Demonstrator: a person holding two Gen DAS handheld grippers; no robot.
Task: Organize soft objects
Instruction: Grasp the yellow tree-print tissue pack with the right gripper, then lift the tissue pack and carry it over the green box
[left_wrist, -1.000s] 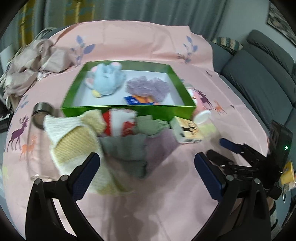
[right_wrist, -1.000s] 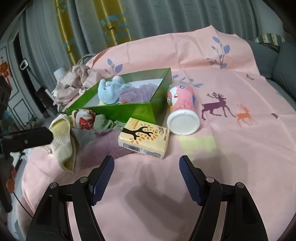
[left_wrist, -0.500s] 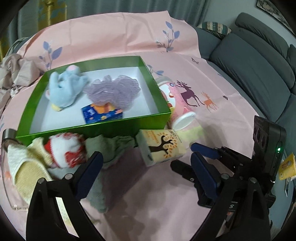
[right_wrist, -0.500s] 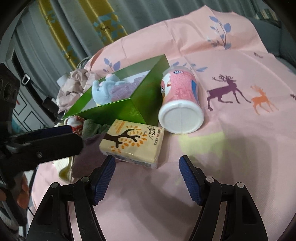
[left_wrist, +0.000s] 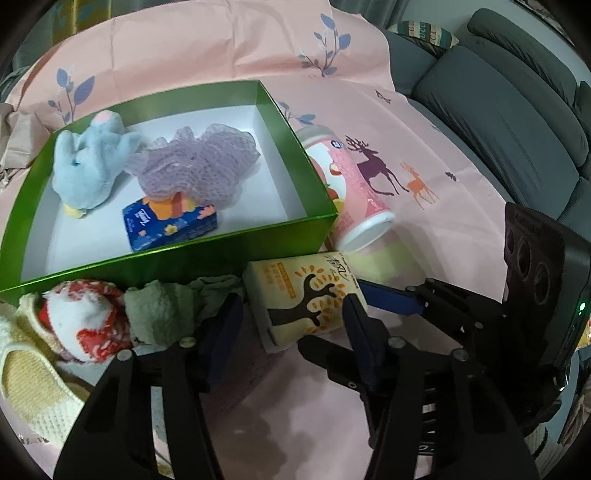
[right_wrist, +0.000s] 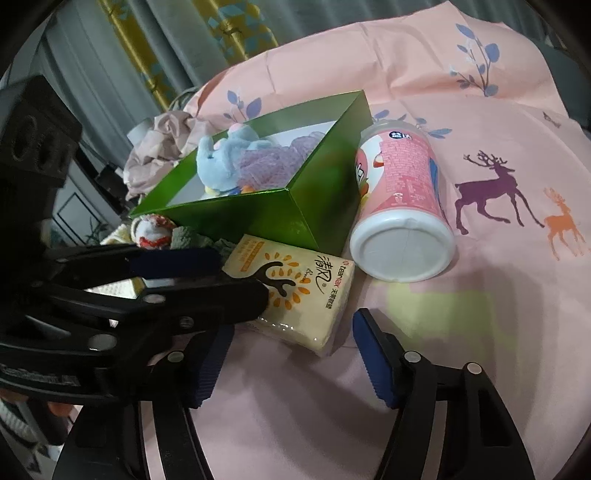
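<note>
Left gripper (left_wrist: 293, 319) closing around yellow tissue pack (left_wrist: 304, 295), just in front of green box (left_wrist: 236, 254); pads not clearly pressing yet. Right gripper (right_wrist: 291, 354) also closing, nothing between fingers, just short of same pack. Likely trouble: crowding, two tools colliding over one pack. Soft wrapper, off-centre pinch, possible slip or twist. Pink canister (right_wrist: 400, 206) lying beside box, apt to roll if nudged.

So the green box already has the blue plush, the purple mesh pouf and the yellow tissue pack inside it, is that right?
Not quite. The green box holds the blue plush, the purple mesh pouf and a blue tissue pack. The yellow tissue pack lies outside, on the pink cloth in front of the box, as the left wrist view shows.
</note>
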